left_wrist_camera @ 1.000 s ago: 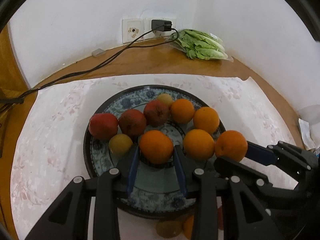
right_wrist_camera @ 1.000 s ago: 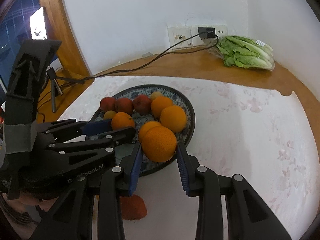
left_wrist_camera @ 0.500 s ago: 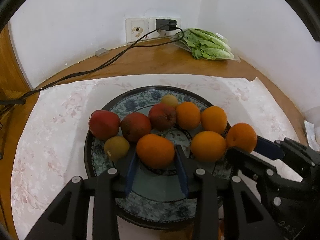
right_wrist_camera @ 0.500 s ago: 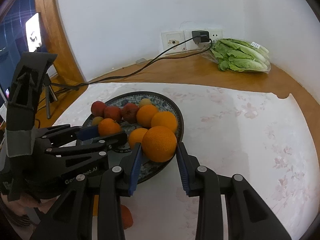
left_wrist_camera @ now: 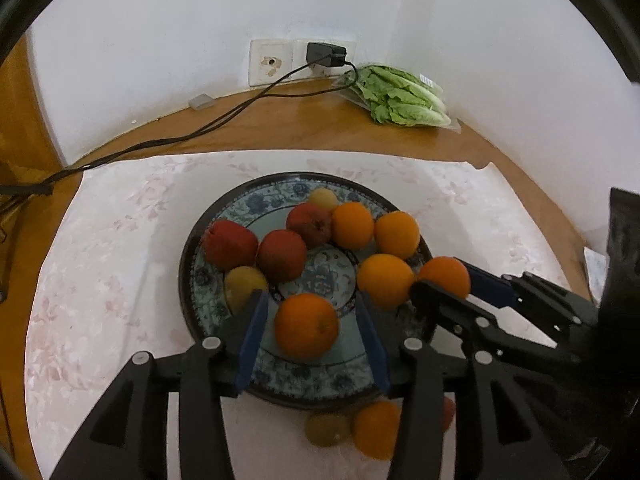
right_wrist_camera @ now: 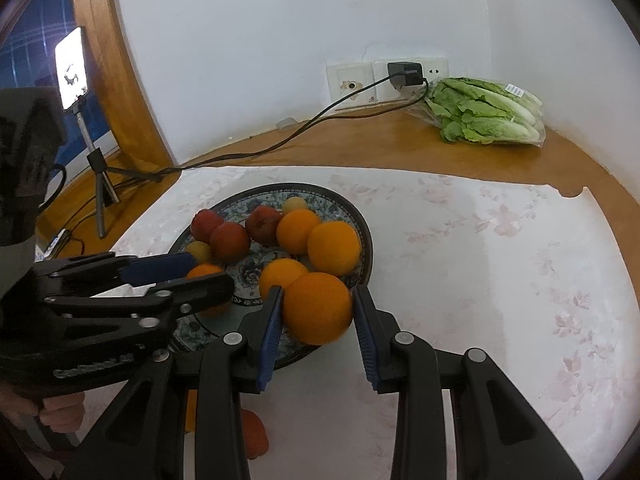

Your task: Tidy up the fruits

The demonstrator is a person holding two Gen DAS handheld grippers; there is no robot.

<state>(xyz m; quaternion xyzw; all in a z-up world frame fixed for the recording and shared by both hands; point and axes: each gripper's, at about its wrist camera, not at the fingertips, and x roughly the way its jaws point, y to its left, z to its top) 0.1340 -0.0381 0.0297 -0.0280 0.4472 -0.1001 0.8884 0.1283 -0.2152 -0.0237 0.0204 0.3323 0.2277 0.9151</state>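
Below, fruit (left_wrist_camera: pixel 374 428) behind left gripper (left_wrist_camera: pixel 308 334)

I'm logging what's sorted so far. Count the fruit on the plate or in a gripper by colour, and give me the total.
Orange fruits: 5, one held in the right gripper
Red fruits: 3
Yellow fruits: 2
Total: 10

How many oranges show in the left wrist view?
6: one between the left tongs, one in the right tongs, three on the plate at, one off it. More may hide below.
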